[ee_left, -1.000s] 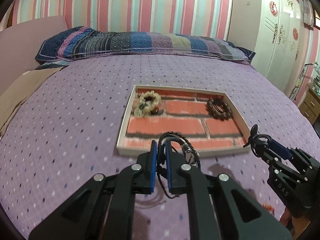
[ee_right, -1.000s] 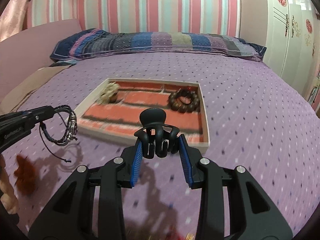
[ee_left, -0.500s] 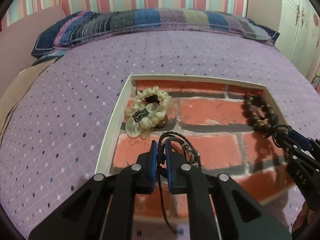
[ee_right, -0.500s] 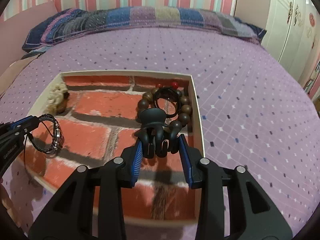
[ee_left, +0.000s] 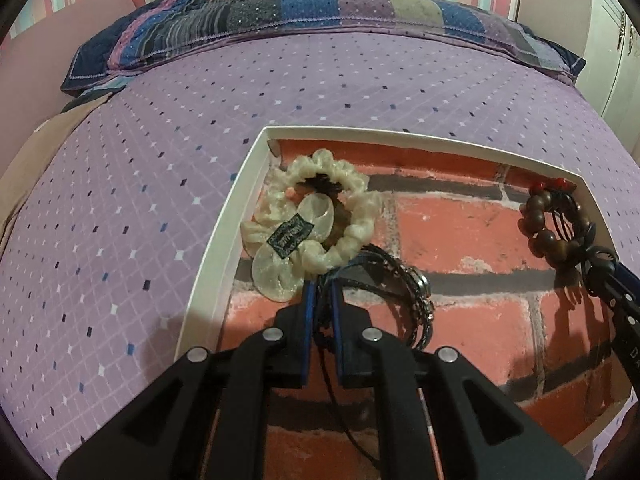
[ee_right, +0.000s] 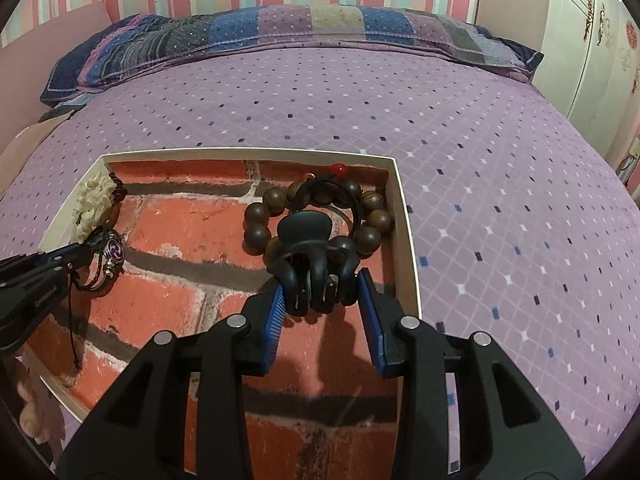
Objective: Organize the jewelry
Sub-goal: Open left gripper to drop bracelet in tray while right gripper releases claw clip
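Observation:
A white-rimmed tray (ee_left: 224, 240) with a brick-pattern floor lies on the purple bed. My left gripper (ee_left: 322, 292) is shut on a black braided cord bracelet (ee_left: 404, 284) with a metal charm, held low over the tray's left half beside a cream scrunchie (ee_left: 320, 216). My right gripper (ee_right: 320, 292) is shut on a black claw hair clip (ee_right: 310, 256), which hangs over the tray's right side just in front of a brown wooden bead bracelet (ee_right: 260, 216). In the right wrist view the left gripper (ee_right: 86, 246) and its bracelet (ee_right: 108, 264) appear at the left.
The tray's rim (ee_right: 404, 220) stands a little above the bedspread (ee_right: 500, 200). A patchwork pillow (ee_left: 320, 20) lies across the head of the bed, under a striped wall. A white wardrobe (ee_right: 600, 40) stands at the right.
Both grippers have moved forward and down from in front of the tray to low over its floor, each still holding its item.

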`<action>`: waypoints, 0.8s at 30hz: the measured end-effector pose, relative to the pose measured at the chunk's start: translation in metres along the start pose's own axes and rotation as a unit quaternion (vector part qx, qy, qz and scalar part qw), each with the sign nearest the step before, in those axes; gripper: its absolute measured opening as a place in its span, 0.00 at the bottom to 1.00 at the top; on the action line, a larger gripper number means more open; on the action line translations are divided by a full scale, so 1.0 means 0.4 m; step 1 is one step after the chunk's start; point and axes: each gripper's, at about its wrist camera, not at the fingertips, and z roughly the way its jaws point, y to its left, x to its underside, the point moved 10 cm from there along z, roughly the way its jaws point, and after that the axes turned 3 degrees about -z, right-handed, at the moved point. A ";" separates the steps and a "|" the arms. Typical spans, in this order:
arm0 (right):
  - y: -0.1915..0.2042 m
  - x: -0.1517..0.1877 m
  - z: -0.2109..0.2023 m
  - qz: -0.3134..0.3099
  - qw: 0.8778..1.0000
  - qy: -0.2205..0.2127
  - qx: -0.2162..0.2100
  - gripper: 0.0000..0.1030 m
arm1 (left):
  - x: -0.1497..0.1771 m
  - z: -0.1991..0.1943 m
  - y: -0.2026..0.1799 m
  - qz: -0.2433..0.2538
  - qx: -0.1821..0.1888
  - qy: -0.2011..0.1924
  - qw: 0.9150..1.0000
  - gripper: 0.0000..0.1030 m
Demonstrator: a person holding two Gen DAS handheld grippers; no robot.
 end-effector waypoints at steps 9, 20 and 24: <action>0.004 0.017 -0.007 -0.011 1.000 -0.001 -0.006 0.51 | 0.014 -0.025 -0.002 0.002 0.007 0.003 1.000 0.10; -0.038 0.022 -0.154 0.010 0.999 -0.037 -0.028 0.88 | -0.011 -0.240 0.011 0.005 0.010 -0.059 0.998 0.62; -0.070 0.031 -0.239 0.017 0.998 -0.055 -0.022 0.94 | -0.001 -0.348 0.025 0.008 0.014 -0.084 0.996 0.73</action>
